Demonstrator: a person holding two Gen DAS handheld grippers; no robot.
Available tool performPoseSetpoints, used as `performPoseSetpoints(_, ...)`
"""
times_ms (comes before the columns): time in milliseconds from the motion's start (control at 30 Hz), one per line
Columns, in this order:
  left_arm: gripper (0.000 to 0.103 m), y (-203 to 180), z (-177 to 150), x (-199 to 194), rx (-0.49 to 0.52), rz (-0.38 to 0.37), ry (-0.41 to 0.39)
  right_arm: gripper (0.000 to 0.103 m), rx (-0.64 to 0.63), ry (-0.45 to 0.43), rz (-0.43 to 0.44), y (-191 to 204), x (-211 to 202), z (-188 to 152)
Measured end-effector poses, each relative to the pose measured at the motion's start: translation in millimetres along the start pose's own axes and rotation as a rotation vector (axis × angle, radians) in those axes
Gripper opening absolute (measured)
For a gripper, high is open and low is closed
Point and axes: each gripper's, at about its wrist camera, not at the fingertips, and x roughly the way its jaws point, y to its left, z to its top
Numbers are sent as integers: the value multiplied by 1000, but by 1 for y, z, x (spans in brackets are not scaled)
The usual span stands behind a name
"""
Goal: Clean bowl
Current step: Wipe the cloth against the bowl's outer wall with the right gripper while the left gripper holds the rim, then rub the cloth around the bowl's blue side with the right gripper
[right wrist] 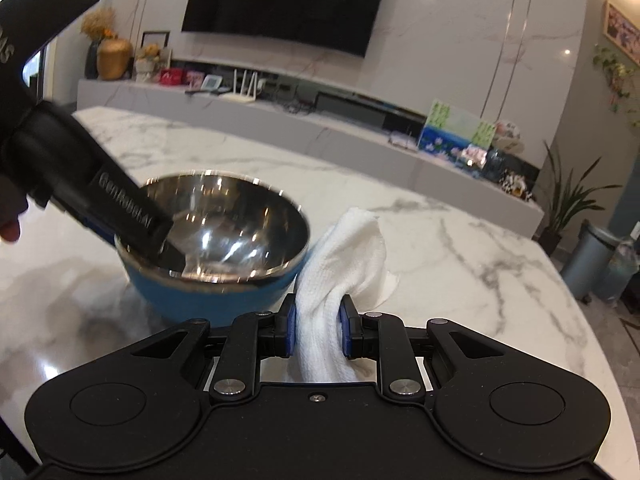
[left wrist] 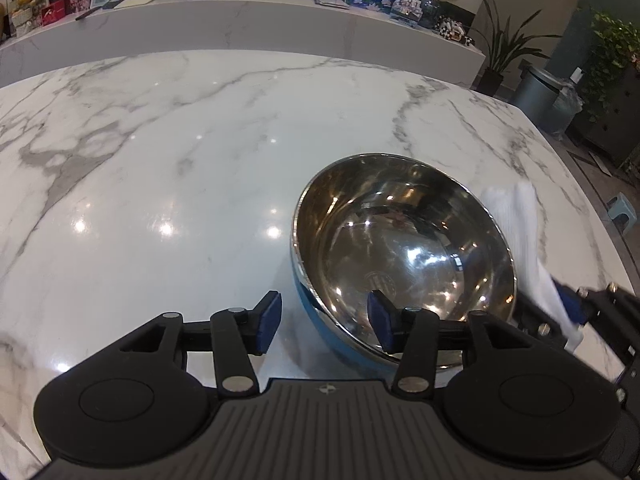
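Observation:
A steel bowl (left wrist: 404, 248) with a blue outside sits on the marble table (left wrist: 160, 160). My left gripper (left wrist: 324, 322) is open and straddles the bowl's near rim, one finger inside the bowl and one outside. In the right wrist view the bowl (right wrist: 224, 248) is at centre left, with my left gripper's finger reaching over its left rim. My right gripper (right wrist: 318, 330) is shut on a white cloth (right wrist: 340, 272), which it holds just right of the bowl. The cloth also shows in the left wrist view (left wrist: 524, 236), blurred, beside the bowl's right edge.
The table's right edge (right wrist: 560, 280) curves away near the cloth. A grey bin (right wrist: 588, 260) and a potted plant (right wrist: 568, 200) stand on the floor beyond it. A long counter (left wrist: 240, 20) with small items runs behind the table.

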Motion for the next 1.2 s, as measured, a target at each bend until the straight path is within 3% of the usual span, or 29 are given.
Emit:
performPoseSetpoints(100, 45, 0, 1, 1, 8, -5, 6, 19, -12, -12, 0, 0, -1, 1)
performPoseSetpoints(167, 37, -2, 2, 2, 25, -10, 10, 19, -25, -7, 7, 2, 0, 0)
performPoseSetpoints(600, 36, 0, 0, 9, 120, -26, -36, 19, -64, 90, 129, 8, 14, -10)
performPoseSetpoints(933, 35, 0, -2, 6, 128, -23, -44, 19, -110, -8, 103, -11, 3, 4)
performPoseSetpoints(1200, 35, -3, -3, 6, 135, 7, -44, 19, -142, 2, 109, -3, 2, 4)
